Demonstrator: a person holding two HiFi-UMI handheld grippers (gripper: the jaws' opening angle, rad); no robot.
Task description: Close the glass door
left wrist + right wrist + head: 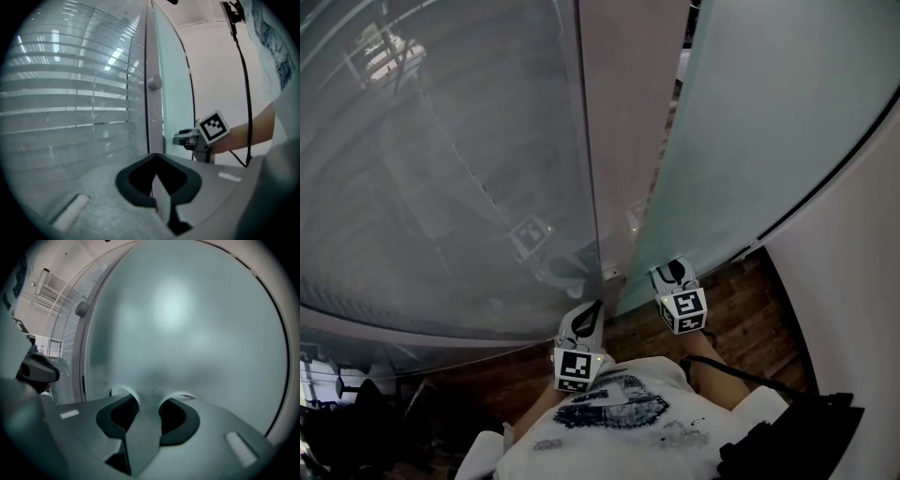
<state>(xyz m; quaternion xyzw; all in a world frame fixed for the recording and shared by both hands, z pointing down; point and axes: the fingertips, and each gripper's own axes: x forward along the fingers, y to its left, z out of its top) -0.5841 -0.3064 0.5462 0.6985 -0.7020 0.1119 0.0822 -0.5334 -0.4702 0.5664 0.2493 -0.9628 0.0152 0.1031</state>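
Two glazed surfaces fill what you face. Ahead of your left gripper (589, 311) and to its left stands the clear glass wall backed by horizontal grey blinds (441, 169). Ahead of your right gripper (673, 273) stands the pale green frosted glass door (769, 122), its face filling that gripper's own view. Between the two grippers rises the flat grey metal frame post (619, 141), and a narrow gap shows between the post and the door's edge, so the door is not fully shut. Under both grippers lies the brown wooden plank floor (750, 309).

Your right gripper has its jaws parted with nothing between them, and their tips rest against the frosted face low on the door. Your left gripper has its jaws drawn together on nothing and points at the foot of the post, just left of the door's edge. Above your left gripper, a small round grey metal knob (154, 83) sits beside the post.
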